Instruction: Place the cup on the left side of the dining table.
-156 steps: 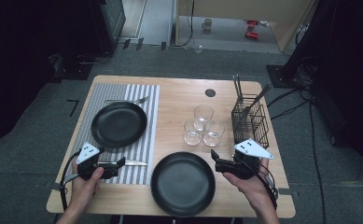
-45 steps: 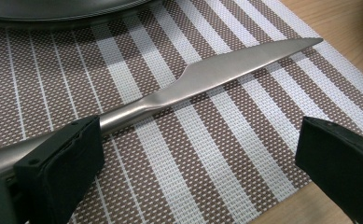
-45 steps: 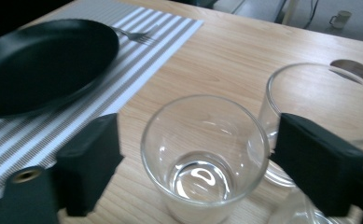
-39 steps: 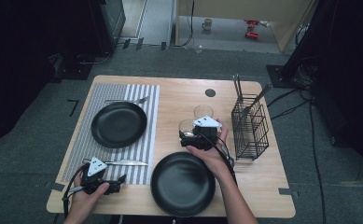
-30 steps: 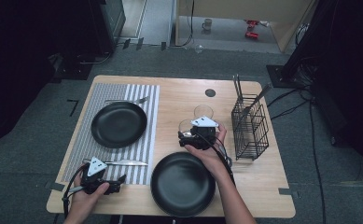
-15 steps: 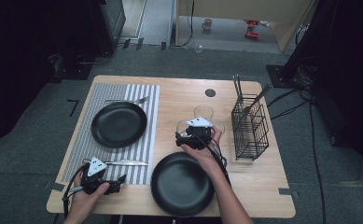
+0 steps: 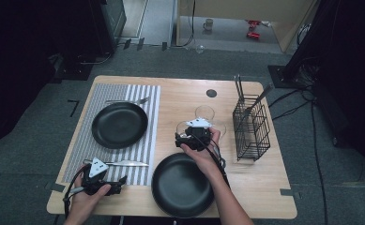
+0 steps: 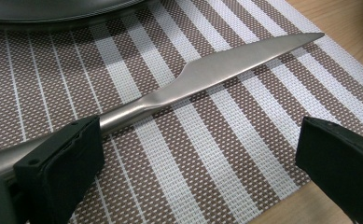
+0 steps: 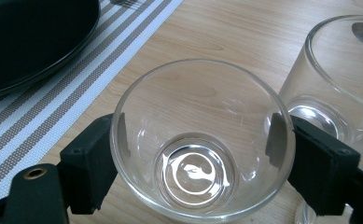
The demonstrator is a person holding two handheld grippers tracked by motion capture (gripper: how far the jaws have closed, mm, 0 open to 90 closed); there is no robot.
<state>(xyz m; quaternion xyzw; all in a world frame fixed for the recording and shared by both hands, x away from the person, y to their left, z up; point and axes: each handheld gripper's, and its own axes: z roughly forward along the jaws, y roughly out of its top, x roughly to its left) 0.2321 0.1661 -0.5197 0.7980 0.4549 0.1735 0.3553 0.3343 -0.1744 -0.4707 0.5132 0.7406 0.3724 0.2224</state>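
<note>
1. High view: the right gripper sits near the middle of the table, its grey plate and the hand covering most of the glass it reaches around, so just a sliver of rim shows at its left; a second glass stands just behind, and a third is mostly hidden by the hand; the left gripper rests at the near left corner, at the mat edge, close to the knife; whether its jaws touch the knife is too small to tell here; one plate lies on the mat with a fork behind it, half lost against the stripes; another plate lies on bare wood by the near edge, partly under the right forearm; a wire rack stands at the right.

2. Left gripper view: the jaws stand wide apart with nothing clamped; the knife lies flat on the mat, its handle running behind the left jaw and cut off at the frame edge; whether it touches that jaw I cannot tell; a plate rim is cut off at the top.

3. Right gripper view: the jaws flank the upright glass, one on each side, close against the wall; seen through the glass, actual pressing contact is hard to judge; they have just been closing slightly; the second glass stands just beside, cut off at the right; a plate and the mat are cropped at the upper left.
</note>
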